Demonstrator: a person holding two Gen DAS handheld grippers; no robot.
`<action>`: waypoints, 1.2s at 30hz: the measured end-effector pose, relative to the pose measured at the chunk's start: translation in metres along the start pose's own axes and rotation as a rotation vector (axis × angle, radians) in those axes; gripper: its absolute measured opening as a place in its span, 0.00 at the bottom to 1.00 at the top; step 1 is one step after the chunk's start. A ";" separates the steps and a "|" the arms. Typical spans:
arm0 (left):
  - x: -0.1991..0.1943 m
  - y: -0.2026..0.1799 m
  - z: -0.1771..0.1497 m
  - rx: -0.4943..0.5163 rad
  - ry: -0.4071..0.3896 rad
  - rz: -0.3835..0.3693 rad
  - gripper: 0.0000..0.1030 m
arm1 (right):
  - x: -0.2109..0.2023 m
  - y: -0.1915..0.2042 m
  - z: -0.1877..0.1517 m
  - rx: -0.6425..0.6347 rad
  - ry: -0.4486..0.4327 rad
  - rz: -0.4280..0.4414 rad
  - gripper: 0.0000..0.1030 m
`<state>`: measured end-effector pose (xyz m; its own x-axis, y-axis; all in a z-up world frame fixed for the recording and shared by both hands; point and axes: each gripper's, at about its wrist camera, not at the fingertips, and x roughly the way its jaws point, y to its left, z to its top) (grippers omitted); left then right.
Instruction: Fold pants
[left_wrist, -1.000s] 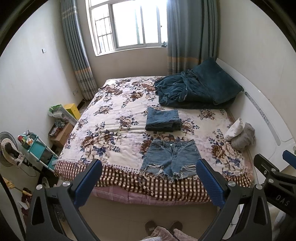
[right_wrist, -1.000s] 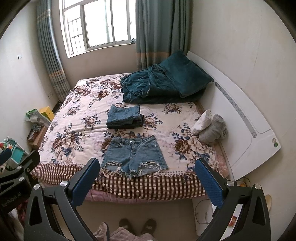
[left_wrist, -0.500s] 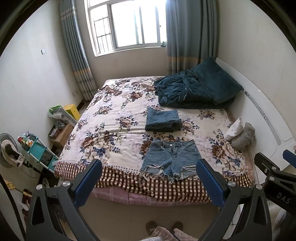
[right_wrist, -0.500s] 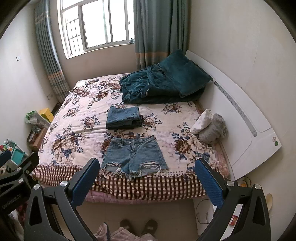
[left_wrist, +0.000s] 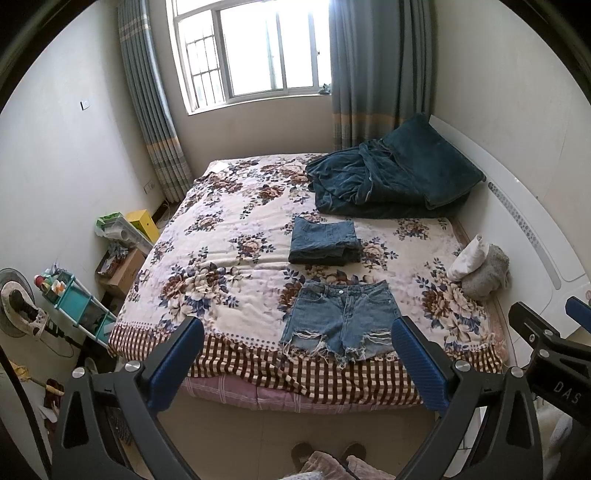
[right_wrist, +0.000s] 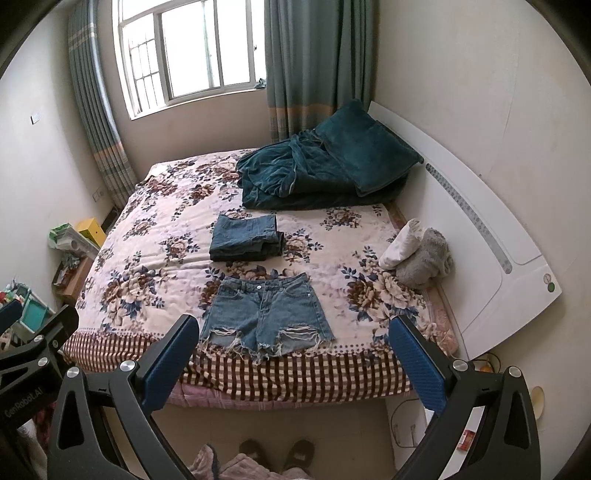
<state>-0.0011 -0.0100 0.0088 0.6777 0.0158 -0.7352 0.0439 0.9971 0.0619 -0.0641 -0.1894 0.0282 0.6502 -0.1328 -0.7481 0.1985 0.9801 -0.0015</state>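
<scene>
Light denim shorts (left_wrist: 341, 317) (right_wrist: 266, 310) with frayed hems lie flat and spread out near the foot edge of the floral bed (left_wrist: 221, 266) (right_wrist: 155, 258). A folded darker denim stack (left_wrist: 325, 242) (right_wrist: 245, 238) lies just beyond them. My left gripper (left_wrist: 295, 347) is open and empty, held above the floor in front of the bed, well short of the shorts. My right gripper (right_wrist: 293, 343) is open and empty at about the same distance.
A dark teal blanket and pillow (left_wrist: 391, 181) (right_wrist: 325, 170) are piled at the head of the bed. A white and grey bundle (left_wrist: 480, 264) (right_wrist: 417, 258) lies at the right edge by the white headboard (right_wrist: 480, 229). A teal shelf (left_wrist: 77, 306) and boxes stand left.
Both grippers have drifted slightly; the bed and shorts sit a little higher and closer in view. Both stay open and empty.
</scene>
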 end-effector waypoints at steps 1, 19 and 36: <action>0.001 0.000 0.001 0.000 0.000 0.000 1.00 | 0.001 0.000 0.001 0.001 0.000 0.001 1.00; 0.009 0.001 0.004 0.004 0.012 -0.008 1.00 | 0.014 0.011 0.000 0.014 0.014 -0.004 1.00; 0.117 0.013 0.003 0.064 0.079 -0.013 1.00 | 0.124 0.032 -0.011 0.136 0.109 -0.061 1.00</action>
<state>0.0813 0.0044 -0.0743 0.6165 0.0116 -0.7872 0.1004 0.9906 0.0933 0.0149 -0.1733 -0.0724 0.5521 -0.1677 -0.8168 0.3374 0.9407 0.0350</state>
